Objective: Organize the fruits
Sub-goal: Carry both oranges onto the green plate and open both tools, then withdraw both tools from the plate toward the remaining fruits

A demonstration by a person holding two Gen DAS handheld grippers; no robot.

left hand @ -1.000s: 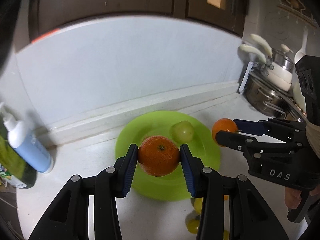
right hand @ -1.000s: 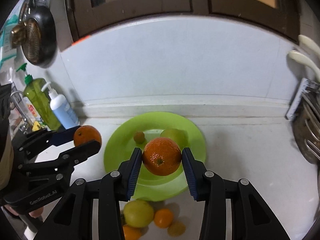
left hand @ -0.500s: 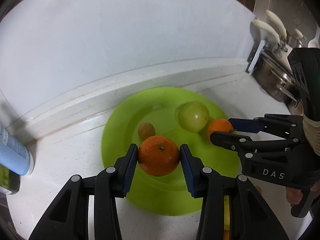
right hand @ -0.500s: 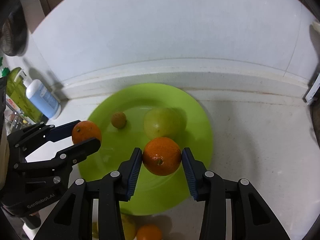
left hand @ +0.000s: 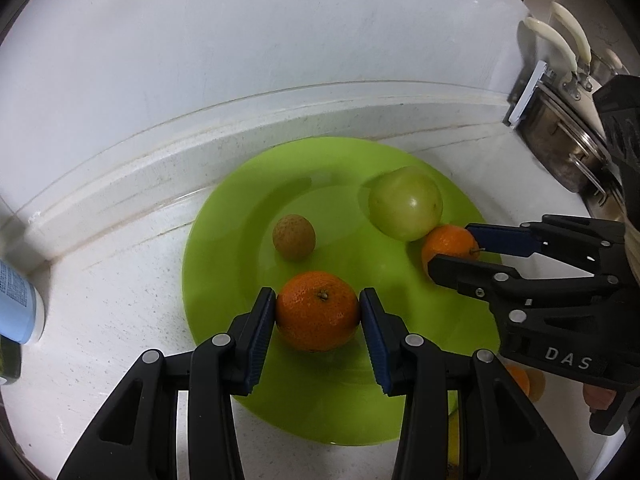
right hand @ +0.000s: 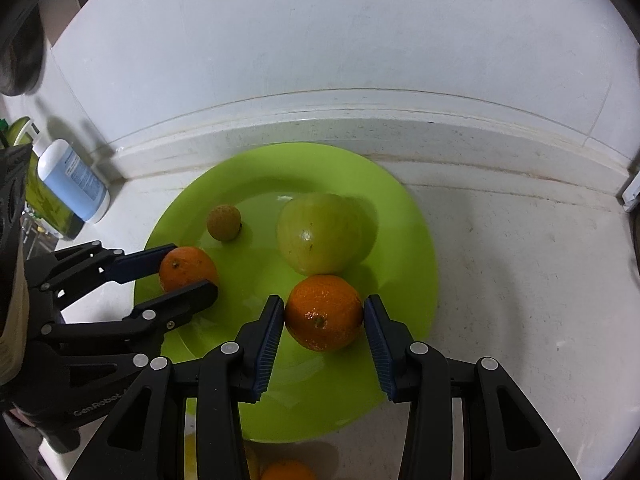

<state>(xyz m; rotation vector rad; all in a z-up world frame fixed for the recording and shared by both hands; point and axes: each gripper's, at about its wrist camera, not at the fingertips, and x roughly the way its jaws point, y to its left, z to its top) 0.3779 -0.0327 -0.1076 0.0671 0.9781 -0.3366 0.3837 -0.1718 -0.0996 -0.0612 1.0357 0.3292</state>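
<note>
A lime green plate (left hand: 256,184) (right hand: 416,216) lies on the white counter against the wall. On it sit a green apple (left hand: 405,202) (right hand: 320,233) and a small brownish fruit (left hand: 294,237) (right hand: 223,222). My left gripper (left hand: 318,312) (right hand: 186,268) is shut on an orange (left hand: 317,310) (right hand: 185,267), low over the plate's left front part. My right gripper (right hand: 324,312) (left hand: 452,250) is shut on another orange (right hand: 323,312) (left hand: 448,242), low over the plate just in front of the apple.
A blue-and-white bottle (right hand: 74,180) (left hand: 16,308) and a green bottle (right hand: 36,200) stand at the left. Pots with cream handles (left hand: 560,92) stand at the right. More fruit lies on the counter in front of the plate (right hand: 286,470) (left hand: 518,378).
Both grippers have moved forward and down over the plate with their oranges. The plate and its fruit look larger and closer.
</note>
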